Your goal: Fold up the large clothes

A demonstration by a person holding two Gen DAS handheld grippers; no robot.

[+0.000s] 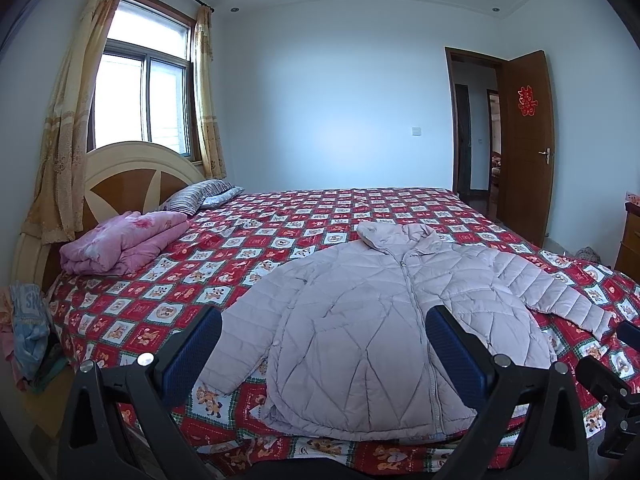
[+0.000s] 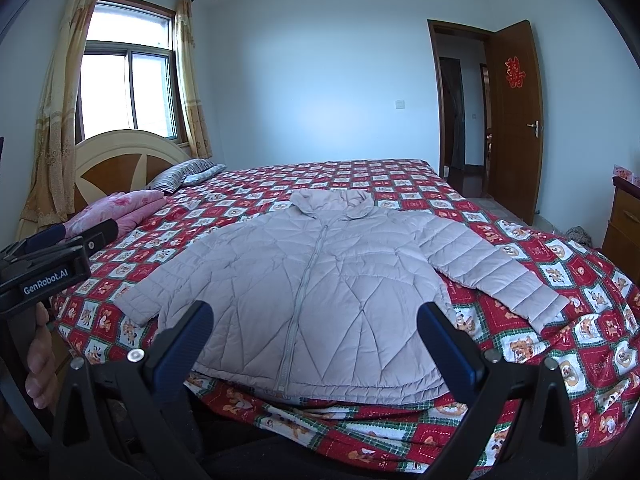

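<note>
We see the pale quilted jacket (image 2: 320,280) spread flat and zipped in the centre of both frames, on the red patterned bed cover (image 2: 560,360), its hem at the near edge of the bed. Our left gripper (image 1: 324,344) and right gripper (image 2: 314,336) both hover with jaws spread wide, grasping nothing. We think the padded fabric may slip from the pads. A pinch on only 1 layer could drag the jacket off the edge, or catch the cover too.

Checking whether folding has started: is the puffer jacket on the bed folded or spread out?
Spread out. The jacket lies flat, front up and zipped, on the bedspread, both sleeves out to the sides.
</note>
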